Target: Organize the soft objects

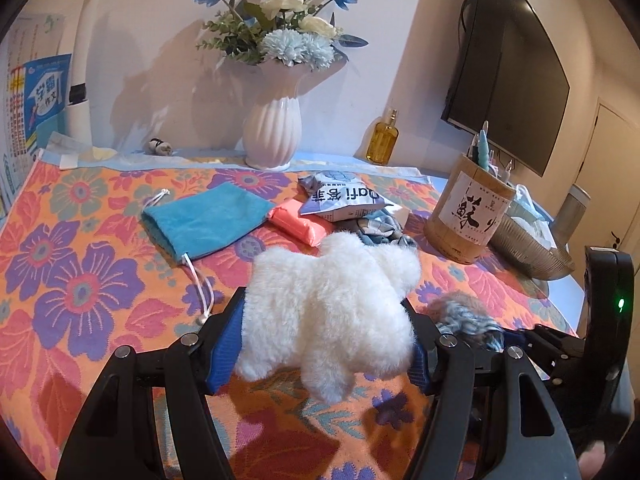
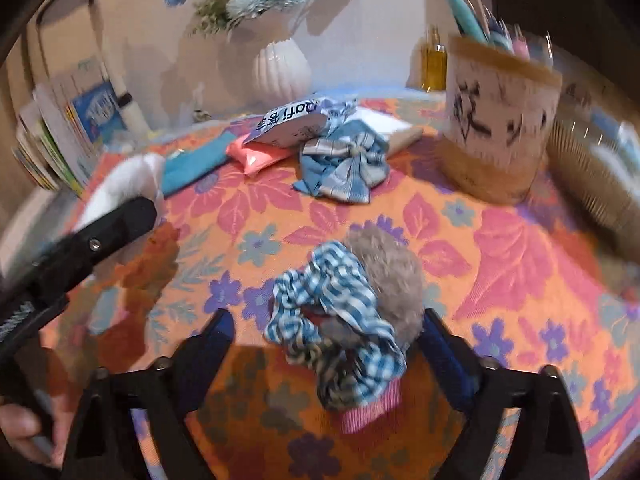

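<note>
My left gripper [image 1: 324, 300] is shut on a white fluffy plush [image 1: 328, 312], held just above the floral cloth [image 1: 80, 280]. The same plush [image 2: 128, 180] shows at the left of the right wrist view. My right gripper [image 2: 326, 314] is open around a blue-and-white checked scrunchie [image 2: 332, 320] that lies bunched with a grey furry piece [image 2: 392, 276] on the cloth. Its left pad stands apart from the fabric, and its right pad is close beside the fur. A blue plaid bow [image 2: 344, 164], a teal drawstring pouch [image 1: 208, 220] and a pink packet [image 1: 300, 224] lie farther back.
A white vase [image 1: 272, 132] of flowers and an amber bottle [image 1: 382, 140] stand at the back edge. A bamboo pen holder [image 1: 468, 216] and a ribbed glass bowl [image 1: 528, 244] stand at the right. A printed packet [image 1: 340, 198] rests on the pink one. Books [image 1: 40, 92] lean at the left.
</note>
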